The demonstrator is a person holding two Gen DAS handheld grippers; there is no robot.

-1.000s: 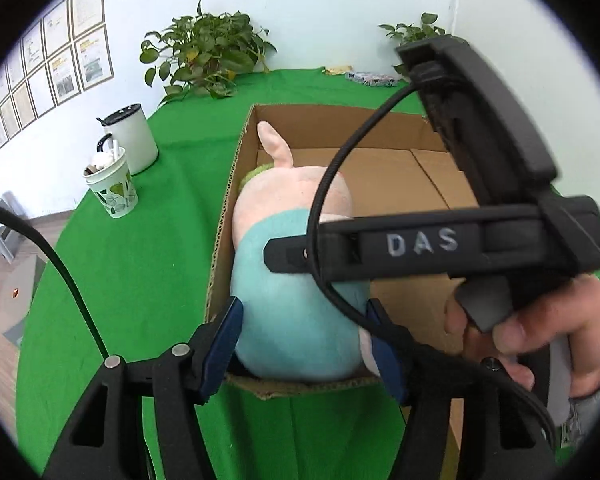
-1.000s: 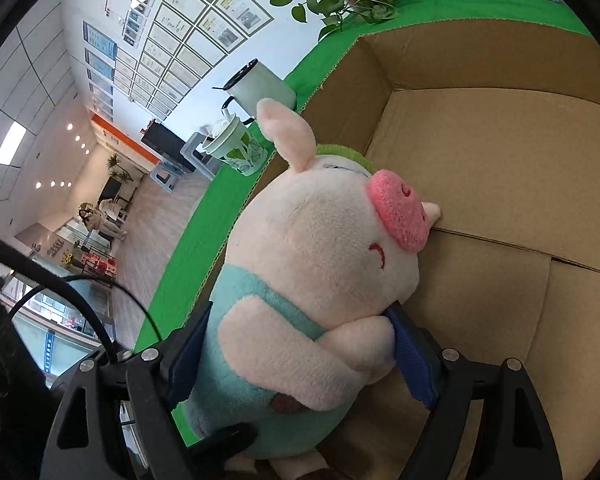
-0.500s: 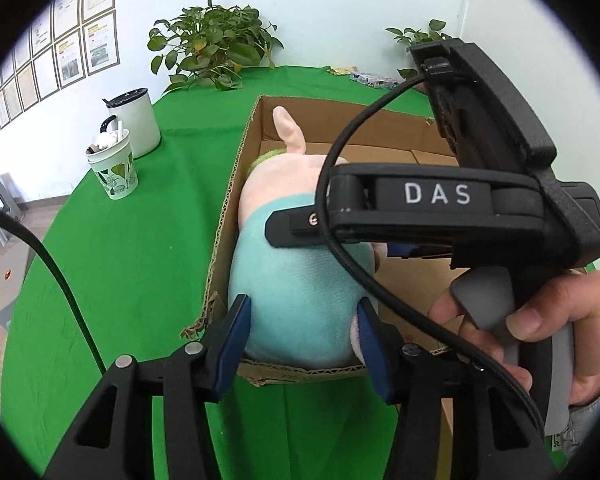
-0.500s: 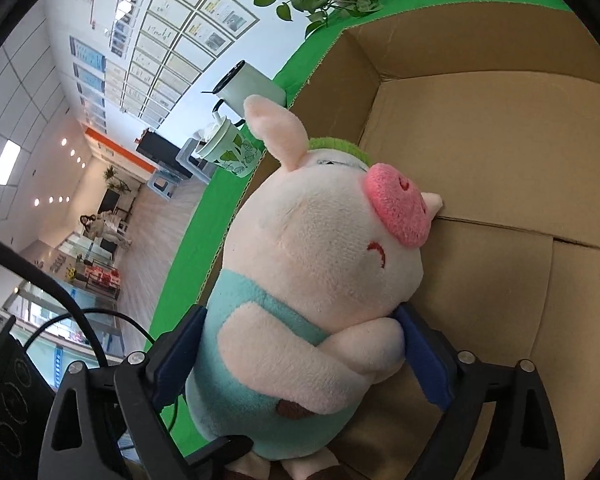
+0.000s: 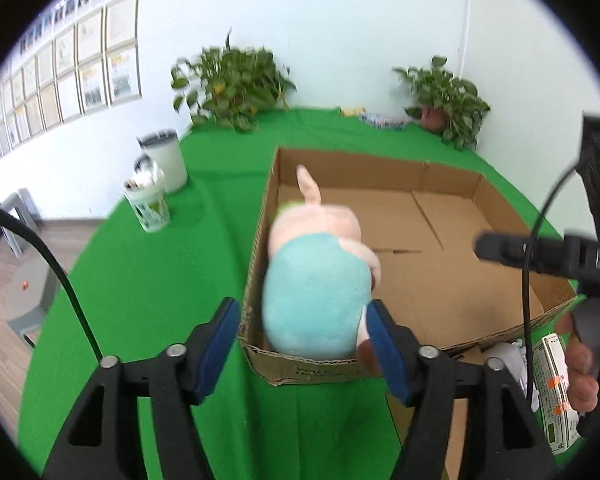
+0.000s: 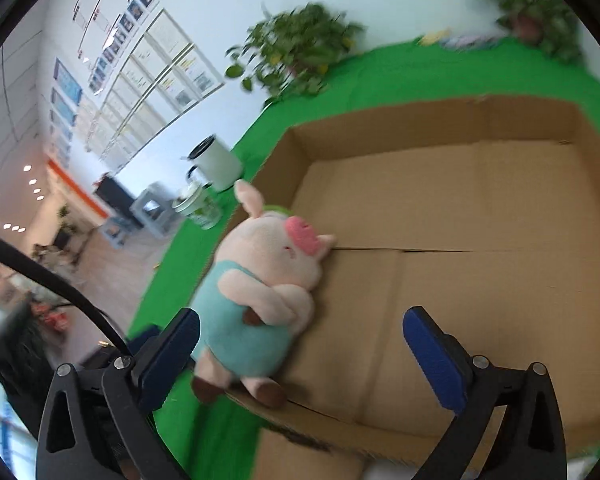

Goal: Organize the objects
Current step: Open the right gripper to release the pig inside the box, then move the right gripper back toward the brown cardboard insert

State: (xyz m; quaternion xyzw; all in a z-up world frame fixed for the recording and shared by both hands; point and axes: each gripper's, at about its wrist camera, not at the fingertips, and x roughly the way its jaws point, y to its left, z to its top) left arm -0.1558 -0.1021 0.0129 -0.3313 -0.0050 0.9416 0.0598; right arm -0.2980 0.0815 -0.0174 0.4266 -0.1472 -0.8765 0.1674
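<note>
A plush pig [image 5: 316, 304] in a teal outfit lies on its side in the near left corner of an open cardboard box [image 5: 452, 240]. My left gripper [image 5: 302, 344] hovers just in front of that corner. Its jaws are opening, and the blue pads [image 5: 220, 340] straddle the pig's rear without pressing on it. In the right wrist view the pig [image 6: 260, 280] rests against the box's left wall [image 6: 284, 168]. My right gripper [image 6: 306, 352] sits above and behind it. Those jaws are opening wide, and nothing is held between them.
A green cloth [image 5: 140, 280] covers the table. A white lidded mug [image 5: 164, 160] and a patterned cup [image 5: 148, 208] stand left of the box. Two potted plants [image 5: 232, 84] [image 5: 448, 108] and small packets [image 5: 376, 118] line the back. A labelled white carton [image 5: 552, 392] lies at the lower right.
Both grippers let go of the pig and drew back and up, the right one much farther. Their jaws spread apart. The pig stays lying in the box corner.
</note>
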